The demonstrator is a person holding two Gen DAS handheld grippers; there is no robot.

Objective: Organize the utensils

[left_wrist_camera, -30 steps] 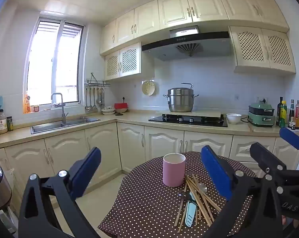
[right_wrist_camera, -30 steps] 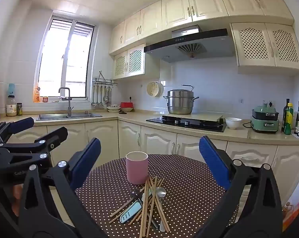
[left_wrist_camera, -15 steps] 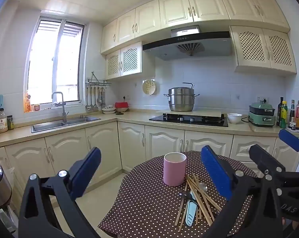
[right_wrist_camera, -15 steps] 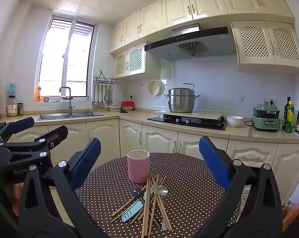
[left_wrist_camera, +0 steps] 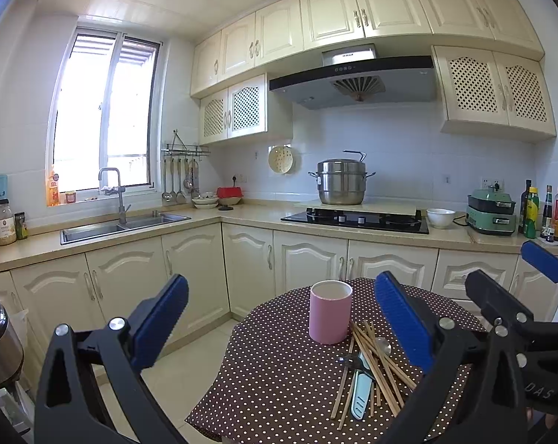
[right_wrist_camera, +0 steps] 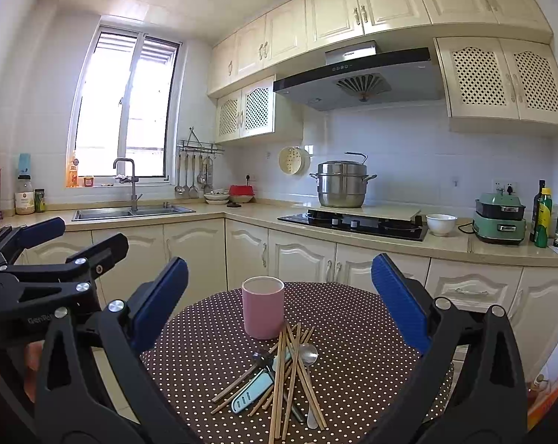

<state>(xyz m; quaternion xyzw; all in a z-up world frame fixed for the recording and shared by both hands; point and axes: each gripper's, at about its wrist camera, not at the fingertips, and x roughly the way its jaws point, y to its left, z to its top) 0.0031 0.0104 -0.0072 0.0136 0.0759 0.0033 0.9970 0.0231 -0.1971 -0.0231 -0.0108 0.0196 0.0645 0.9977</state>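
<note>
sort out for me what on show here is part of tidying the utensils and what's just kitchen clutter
Part of the job:
- pink cup
- wooden chopsticks
- metal spoon
- light blue-handled knife
- polka-dot table under them

Just lying about:
- steel steamer pot
- white bowl
- green cooker
- bottles
- hanging ladles

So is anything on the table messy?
Yes. The chopsticks, a spoon and a knife lie criss-crossed in a heap beside the pink cup, which stands upright. None are in it yet.
</note>
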